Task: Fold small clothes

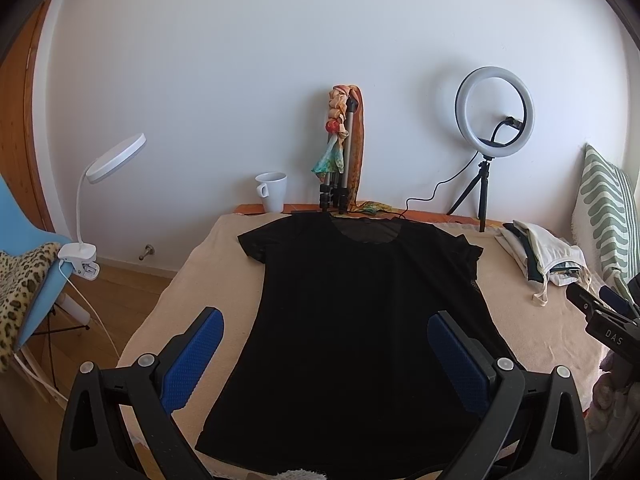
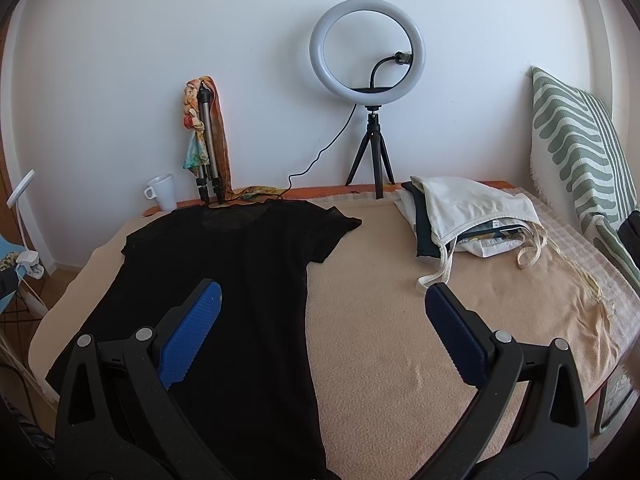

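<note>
A black short-sleeved T-shirt (image 1: 352,320) lies flat on the beige blanket (image 1: 192,292), neck toward the wall. It also shows in the right wrist view (image 2: 224,280), left of middle. My left gripper (image 1: 326,322) is open and empty, hovering over the shirt's lower body. My right gripper (image 2: 322,300) is open and empty, above the shirt's right edge and the bare blanket (image 2: 400,320). The right gripper also shows at the right edge of the left wrist view (image 1: 604,320).
A pile of white and dark small clothes (image 2: 464,216) lies at the back right. A ring light on a tripod (image 2: 368,60), a folded tripod with a scarf (image 2: 206,132) and a white mug (image 2: 164,192) stand by the wall. A striped cushion (image 2: 580,152) is right; a clip lamp (image 1: 108,168) is left.
</note>
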Available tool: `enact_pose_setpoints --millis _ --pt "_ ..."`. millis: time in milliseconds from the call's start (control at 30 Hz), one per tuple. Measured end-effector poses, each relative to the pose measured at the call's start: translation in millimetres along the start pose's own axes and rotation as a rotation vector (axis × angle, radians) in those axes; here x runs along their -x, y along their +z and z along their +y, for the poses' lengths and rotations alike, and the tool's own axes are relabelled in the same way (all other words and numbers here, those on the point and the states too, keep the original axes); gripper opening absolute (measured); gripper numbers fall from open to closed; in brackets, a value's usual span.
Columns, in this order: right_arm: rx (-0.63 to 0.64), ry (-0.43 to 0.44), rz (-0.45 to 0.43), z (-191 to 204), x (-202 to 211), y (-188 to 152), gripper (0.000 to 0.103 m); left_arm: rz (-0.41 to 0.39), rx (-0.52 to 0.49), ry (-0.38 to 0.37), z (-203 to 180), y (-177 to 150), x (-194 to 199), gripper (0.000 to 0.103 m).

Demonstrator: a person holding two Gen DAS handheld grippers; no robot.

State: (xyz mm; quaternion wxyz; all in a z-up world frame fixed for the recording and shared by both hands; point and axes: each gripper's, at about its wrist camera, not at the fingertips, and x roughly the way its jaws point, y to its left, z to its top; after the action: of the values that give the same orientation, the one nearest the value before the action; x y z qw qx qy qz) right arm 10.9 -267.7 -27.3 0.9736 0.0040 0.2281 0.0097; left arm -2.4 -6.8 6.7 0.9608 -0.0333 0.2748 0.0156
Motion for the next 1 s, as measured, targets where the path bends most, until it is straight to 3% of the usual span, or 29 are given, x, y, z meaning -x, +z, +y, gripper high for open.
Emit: enact_pose_setpoints --millis 667,1000 --pt "-0.001 0.002 0.002 2.6 -2.9 -1.2 0.103 0.007 -0.007 0.002 0.4 -1.5 -1.4 0.103" --pt "0.002 0.054 0.024 19.4 -10.5 11.8 0.103 0.034 0.024 0.034 30.9 -12.7 -6.3 0.103"
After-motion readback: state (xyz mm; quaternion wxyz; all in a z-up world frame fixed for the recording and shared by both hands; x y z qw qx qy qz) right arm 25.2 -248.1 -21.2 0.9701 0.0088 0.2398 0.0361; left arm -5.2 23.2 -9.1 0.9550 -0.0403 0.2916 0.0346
